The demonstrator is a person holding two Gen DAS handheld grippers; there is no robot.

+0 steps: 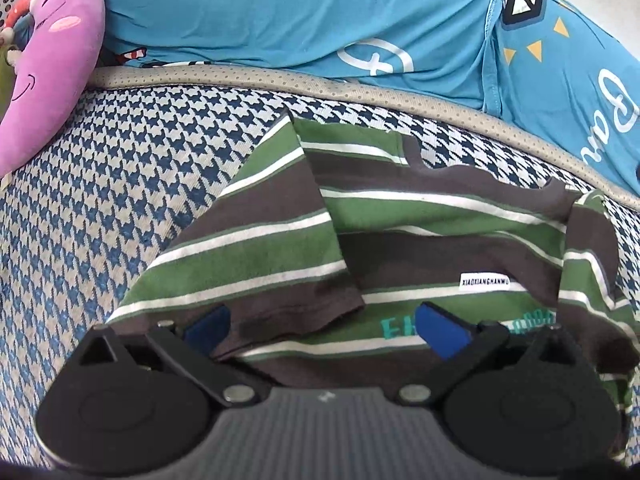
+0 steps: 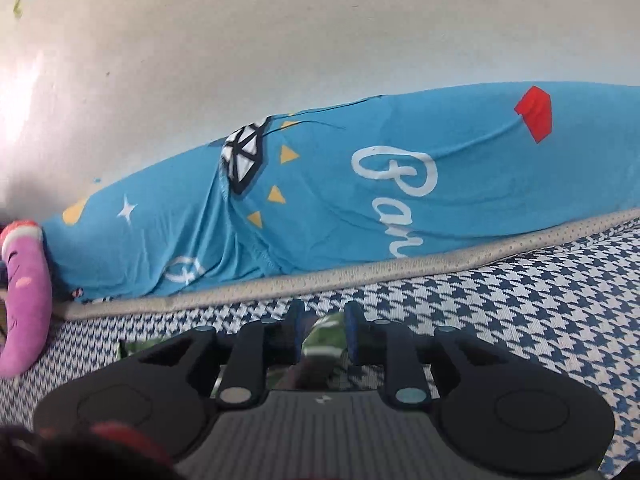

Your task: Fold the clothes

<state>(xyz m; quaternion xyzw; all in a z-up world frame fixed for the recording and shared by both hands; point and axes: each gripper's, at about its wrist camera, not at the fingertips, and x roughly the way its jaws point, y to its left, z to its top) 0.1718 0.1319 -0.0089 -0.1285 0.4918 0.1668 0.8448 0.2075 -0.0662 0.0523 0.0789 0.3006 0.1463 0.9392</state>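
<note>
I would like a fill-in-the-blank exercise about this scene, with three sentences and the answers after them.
1. The striped shirt has green, brown and ____ stripes.
2. The jaws of the left gripper stand wide ____ above the shirt.
3. The plush toy beside the blue cloth is ____ in colour.

Missing words: white; open; pink
</note>
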